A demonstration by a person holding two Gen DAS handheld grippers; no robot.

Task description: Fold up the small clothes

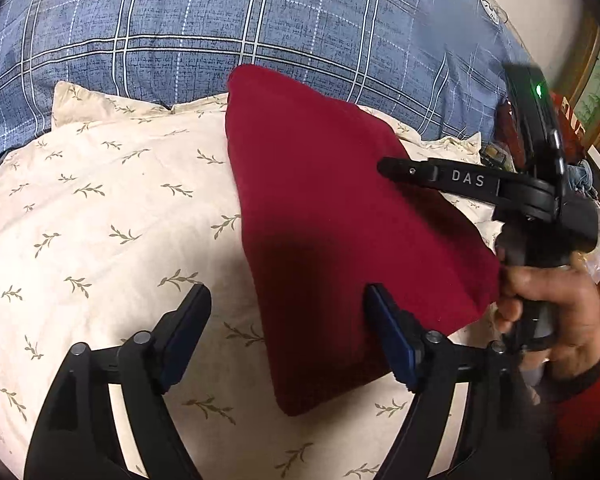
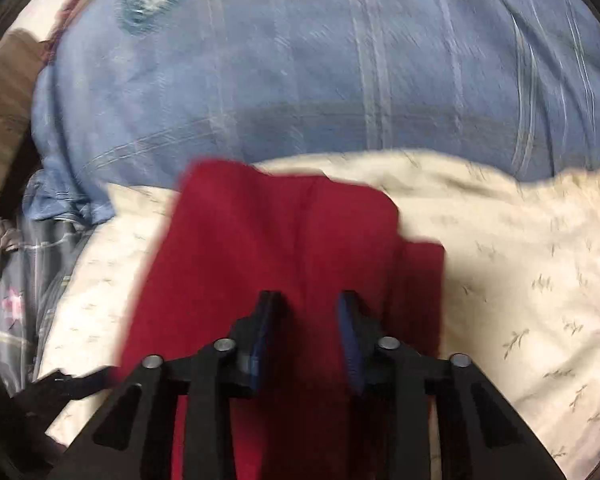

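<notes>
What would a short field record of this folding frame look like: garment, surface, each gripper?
garment: red cloth, folded, lying flat
surface: cream leaf-print pillow on a blue plaid sheet
left gripper: open, empty, one of its fingers over the cloth's near edge
right gripper: partly open above the cloth, nothing between the fingers; contact with the cloth unclear
right hand: gripping the right gripper's handle at the cloth's edge
image quality: right wrist view motion-blurred

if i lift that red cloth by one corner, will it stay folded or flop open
The red cloth is soft fabric with loose stacked layers, so it would likely flop open. It looks light. On the cream pillow, a push would probably bunch it.
</notes>
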